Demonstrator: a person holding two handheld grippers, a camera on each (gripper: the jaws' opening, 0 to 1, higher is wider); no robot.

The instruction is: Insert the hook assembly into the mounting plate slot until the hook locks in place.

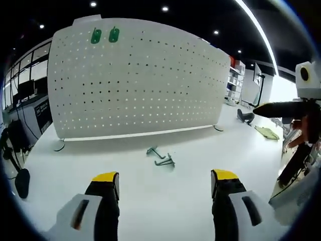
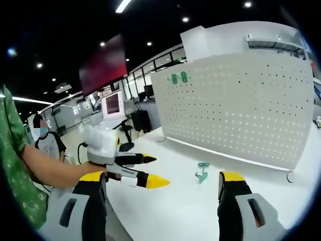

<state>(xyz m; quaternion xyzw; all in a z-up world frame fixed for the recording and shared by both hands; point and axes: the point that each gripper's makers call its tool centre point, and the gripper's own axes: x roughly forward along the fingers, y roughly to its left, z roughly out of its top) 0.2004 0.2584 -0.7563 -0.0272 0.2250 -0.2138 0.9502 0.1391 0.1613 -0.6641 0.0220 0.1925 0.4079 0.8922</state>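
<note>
Hovered with fingers wide and empty on both left gripper (image 1: 164,182) and right gripper (image 2: 163,185), hooks (image 1: 161,156) lying on the desk (image 1: 125,196) at twelve o'clock before the pegboard (image 1: 135,75); judged pre-grasp, next a reach.

white pegboard (image 1: 135,75) dotted with holes, two green tags (image 1: 105,35) on it; teal-grey hooks (image 1: 161,156) on white table (image 1: 150,201); yellow-tipped black fingers (image 1: 106,176).
</note>
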